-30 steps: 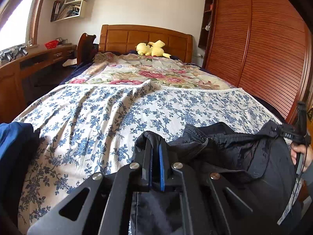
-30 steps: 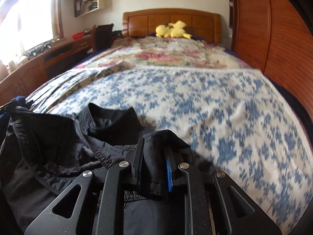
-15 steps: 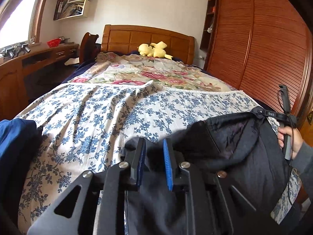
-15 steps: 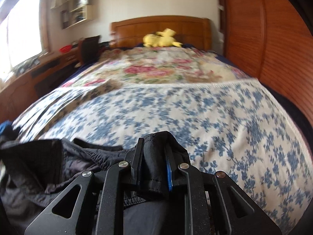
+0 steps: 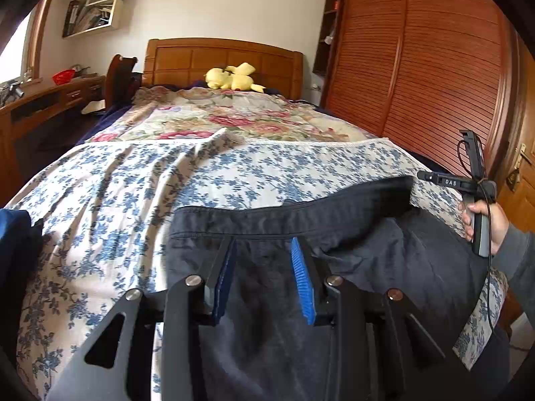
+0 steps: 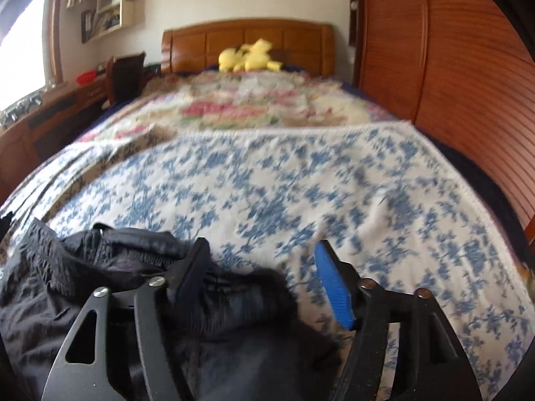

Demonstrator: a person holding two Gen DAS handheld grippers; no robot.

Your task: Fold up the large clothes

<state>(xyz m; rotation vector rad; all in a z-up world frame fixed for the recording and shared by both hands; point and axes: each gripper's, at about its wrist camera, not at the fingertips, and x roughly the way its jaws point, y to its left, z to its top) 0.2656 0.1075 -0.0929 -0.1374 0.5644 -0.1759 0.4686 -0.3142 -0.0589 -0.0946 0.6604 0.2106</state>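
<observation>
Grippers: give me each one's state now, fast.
Left gripper: open, jaws just opened, over the dark garment, not gripping.
Right gripper: open, jaws just opened; garment lies loose between them.

From my feed I see a bed (image 5: 234, 173) filling the room's middle, covered near me by a blue-flowered spread (image 5: 140, 200) and farther up by a pink floral quilt (image 5: 227, 117). At its far end stands a wooden headboard (image 5: 220, 60) with a yellow plush toy (image 5: 234, 78) just before it. Right of the bed runs a louvred wooden wardrobe (image 5: 434, 77). Left of the bed I make out a wooden desk (image 5: 43, 100), a chair (image 5: 120, 77), a bright window (image 6: 20, 53) and wall shelves (image 5: 92, 13) on the pale wall (image 5: 227, 3).
</observation>
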